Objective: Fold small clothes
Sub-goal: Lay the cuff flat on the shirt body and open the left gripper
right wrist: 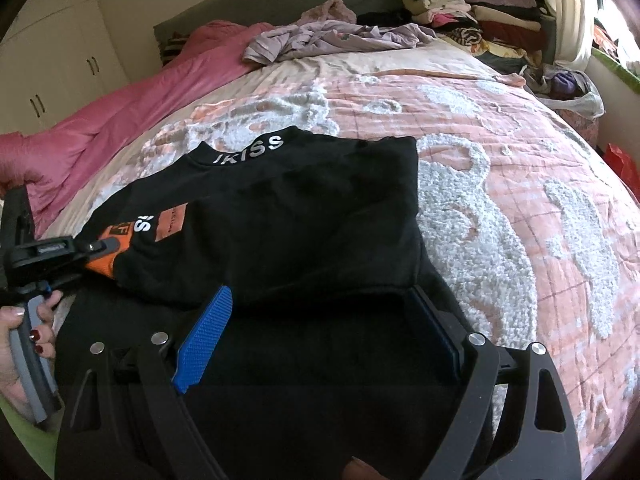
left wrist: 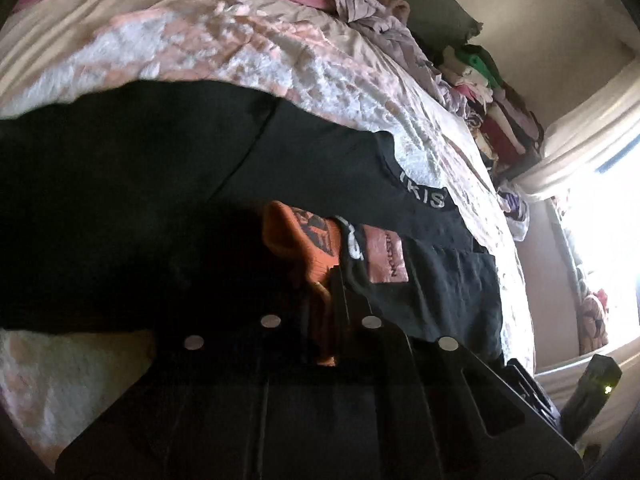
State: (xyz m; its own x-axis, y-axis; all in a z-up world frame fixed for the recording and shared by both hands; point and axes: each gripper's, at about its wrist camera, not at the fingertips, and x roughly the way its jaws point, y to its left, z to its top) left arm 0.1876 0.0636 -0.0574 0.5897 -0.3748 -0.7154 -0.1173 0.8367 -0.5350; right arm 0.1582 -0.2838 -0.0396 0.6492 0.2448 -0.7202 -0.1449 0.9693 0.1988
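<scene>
Surface: a bed, covered by a pink-and-white tufted bedspread [right wrist: 500, 168], with a rose-pink duvet [right wrist: 132, 100] bunched along its far left side.
Room: cream wardrobe doors [right wrist: 52, 64] back left, a bright window [left wrist: 604, 264] off to the right, and a grey headboard [right wrist: 256, 4] at the far end.
Task garment: one black top [right wrist: 304, 216], lying flat on the bedspread in the near middle of the bed, partly folded over itself.
Which way it points: collar lettered "IKISS" [right wrist: 250, 148] faces the headboard, hem comes back towards the right gripper; its long axis runs from near edge to far end, leaning a little left.
Print: orange patches and white letters on the left part of the top, right by the left gripper.
Left gripper [right wrist: 102, 246]: orange fingers clamped tight on the top's left edge, fabric pinched between them.
Right gripper [right wrist: 320, 332]: blue pads spread wide, one on each side of the hem, nothing held.
Count: one black top, two grippers, one crumpled lilac garment [right wrist: 332, 38] near the headboard, one stack of folded clothes [right wrist: 472, 16] in the far right corner.
</scene>
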